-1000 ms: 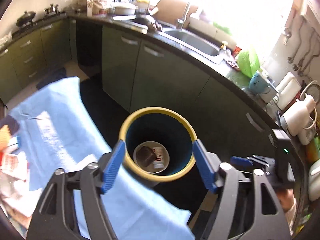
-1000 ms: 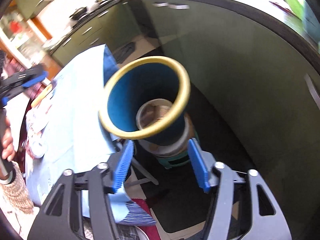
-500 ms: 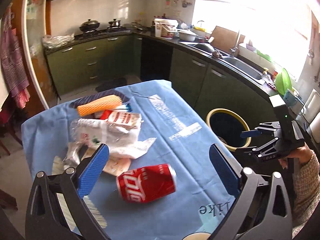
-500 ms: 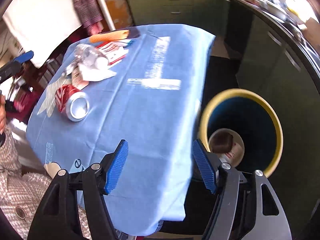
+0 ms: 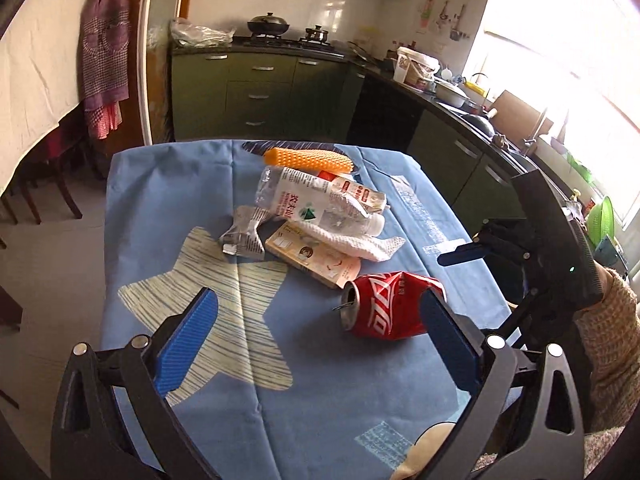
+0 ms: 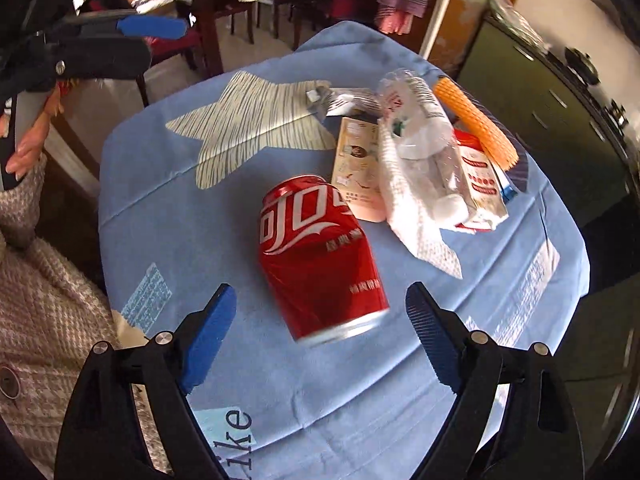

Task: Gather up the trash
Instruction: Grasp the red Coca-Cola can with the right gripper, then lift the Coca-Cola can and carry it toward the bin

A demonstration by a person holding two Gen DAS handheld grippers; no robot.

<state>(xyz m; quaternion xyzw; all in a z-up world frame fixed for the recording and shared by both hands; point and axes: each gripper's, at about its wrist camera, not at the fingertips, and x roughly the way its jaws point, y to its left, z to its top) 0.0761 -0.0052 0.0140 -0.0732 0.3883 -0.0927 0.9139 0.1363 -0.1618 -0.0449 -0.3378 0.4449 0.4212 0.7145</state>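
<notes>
Right gripper (image 6: pixel 320 332), jaws just widened and empty, above crushed can (image 6: pixel 320 256); straddle its sides squarely; left gripper (image 5: pixel 320 340) wide open, empty.

Home kitchen — green cabinets (image 5: pixel 256 92) along the walls, gas hob (image 5: pixel 280 42) with pots, sink (image 5: pixel 532 144) under a bright window, apron (image 5: pixel 105 52) by the doorway, blue-clothed table (image 5: pixel 160 208).

Green cabinets (image 5: pixel 256 92), white tiled wall (image 5: pixel 320 4), bright window (image 5: pixel 560 60), grey floor (image 5: pixel 48 264).
</notes>
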